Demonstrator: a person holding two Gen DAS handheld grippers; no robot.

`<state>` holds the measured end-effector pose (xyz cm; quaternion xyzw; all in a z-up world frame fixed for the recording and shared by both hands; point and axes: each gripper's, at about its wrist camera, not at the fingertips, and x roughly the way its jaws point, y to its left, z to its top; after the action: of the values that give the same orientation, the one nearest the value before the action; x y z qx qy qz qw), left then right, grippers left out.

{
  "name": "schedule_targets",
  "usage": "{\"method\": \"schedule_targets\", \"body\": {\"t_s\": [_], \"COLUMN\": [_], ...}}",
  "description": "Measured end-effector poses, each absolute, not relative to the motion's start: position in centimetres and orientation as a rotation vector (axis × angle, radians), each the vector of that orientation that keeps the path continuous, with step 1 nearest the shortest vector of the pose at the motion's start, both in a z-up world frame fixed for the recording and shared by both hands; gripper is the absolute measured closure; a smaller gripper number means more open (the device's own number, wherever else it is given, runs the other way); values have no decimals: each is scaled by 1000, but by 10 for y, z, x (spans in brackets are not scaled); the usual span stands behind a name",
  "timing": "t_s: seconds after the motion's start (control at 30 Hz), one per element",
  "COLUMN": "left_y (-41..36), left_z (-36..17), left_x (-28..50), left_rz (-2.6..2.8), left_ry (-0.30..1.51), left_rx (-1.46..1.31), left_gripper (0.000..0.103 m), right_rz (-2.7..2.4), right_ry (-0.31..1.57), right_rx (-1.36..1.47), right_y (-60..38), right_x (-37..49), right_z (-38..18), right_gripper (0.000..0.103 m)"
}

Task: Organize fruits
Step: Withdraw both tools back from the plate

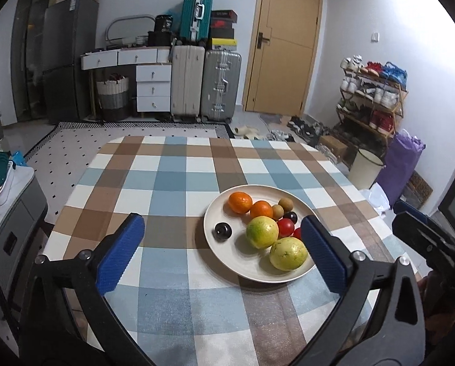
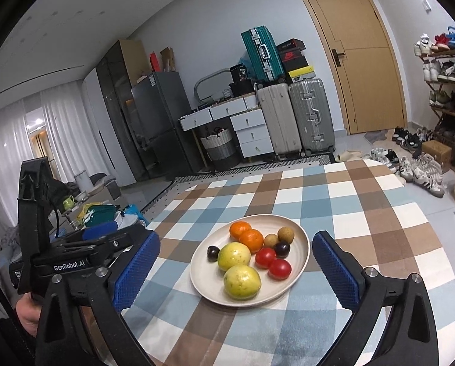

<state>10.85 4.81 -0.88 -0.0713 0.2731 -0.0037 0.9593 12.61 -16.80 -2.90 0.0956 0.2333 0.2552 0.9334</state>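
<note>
Here the oval plate (image 2: 302, 262) of fruits (image 2: 234, 256) runs diagonally, near-left to far-right.

One plate (image 2: 300, 270); two oranges (image 2: 251, 240), two guavas (image 2: 242, 281), two tomatoes (image 2: 279, 268), two plums (image 2: 282, 249), two longans (image 2: 285, 234).

Pale walls, wooden door (image 1: 284, 42) (shut), stacked suitcases (image 1: 206, 85), patterned rug (image 1: 75, 149).

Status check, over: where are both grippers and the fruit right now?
Left gripper open, empty. Right gripper open, empty. All fruit on the plate, checked tablecloth beneath. Nothing in the way.
</note>
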Motion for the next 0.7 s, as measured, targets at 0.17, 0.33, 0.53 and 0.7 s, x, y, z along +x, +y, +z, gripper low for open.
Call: {"method": "schedule_targets", "body": {"t_s": [0.17, 0.33, 0.53, 0.7], "left_y": [48, 49, 43, 42], "left_z": [-9, -12, -25, -43], "left_x": [94, 81, 71, 70], "left_rz": [24, 61, 137, 154], "left_ry": [488, 459, 373, 345], "left_rx": [-119, -128, -43, -45], "left_gripper": [1, 1, 1, 1], "right_rz": [519, 524, 524, 518], "right_ry": [432, 389, 327, 274], "right_rx": [160, 125, 113, 103], "right_y": [-164, -159, -158, -153], "right_x": [114, 101, 90, 78], "right_z": [-28, -28, -29, -43], "right_gripper": [1, 1, 1, 1]}}
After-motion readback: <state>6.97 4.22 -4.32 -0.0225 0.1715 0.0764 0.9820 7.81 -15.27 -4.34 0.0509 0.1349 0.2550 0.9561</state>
